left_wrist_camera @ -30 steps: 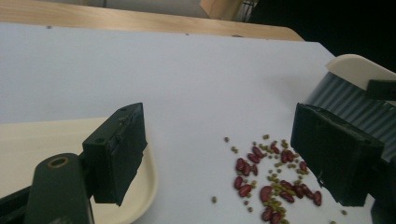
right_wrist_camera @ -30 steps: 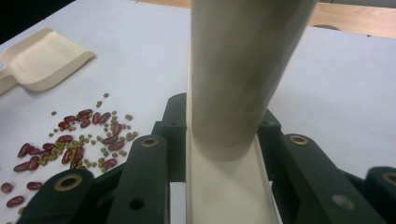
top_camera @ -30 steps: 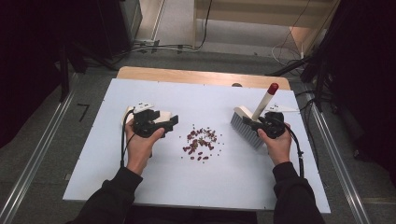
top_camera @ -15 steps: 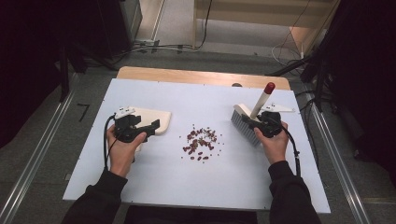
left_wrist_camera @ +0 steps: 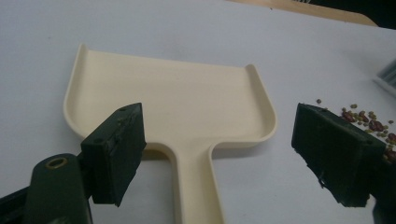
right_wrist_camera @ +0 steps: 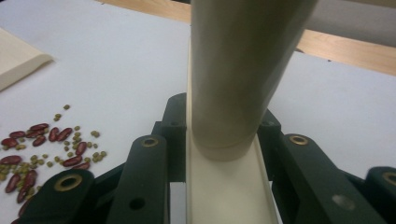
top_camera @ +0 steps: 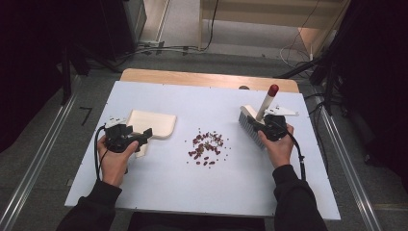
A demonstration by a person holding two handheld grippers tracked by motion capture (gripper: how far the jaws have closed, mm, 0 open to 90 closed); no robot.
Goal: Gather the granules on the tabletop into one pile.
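Observation:
A cream dustpan (top_camera: 155,122) lies flat on the white table, left of a small pile of red and green beans (top_camera: 207,144). My left gripper (top_camera: 144,141) sits at the pan's near end, open. In the left gripper view its jaws stand wide on either side of the dustpan's (left_wrist_camera: 173,98) handle without touching it, and the beans (left_wrist_camera: 369,122) show at the right edge. My right gripper (top_camera: 267,126) is shut on the cream handle of a brush (top_camera: 250,121) with grey bristles and a red tip, to the right of the beans. The right gripper (right_wrist_camera: 224,140) view has that handle (right_wrist_camera: 233,79) between the jaws.
The white tabletop (top_camera: 159,192) ends in a wooden strip (top_camera: 192,77) at the far side. Metal rails run along the floor on both sides. Cables lie on the floor beyond the table. Bare table lies in front of the beans, toward the person.
My left hand has drawn back to the left and toward the person, so more of the dustpan shows. The right hand and the brush have stayed in place.

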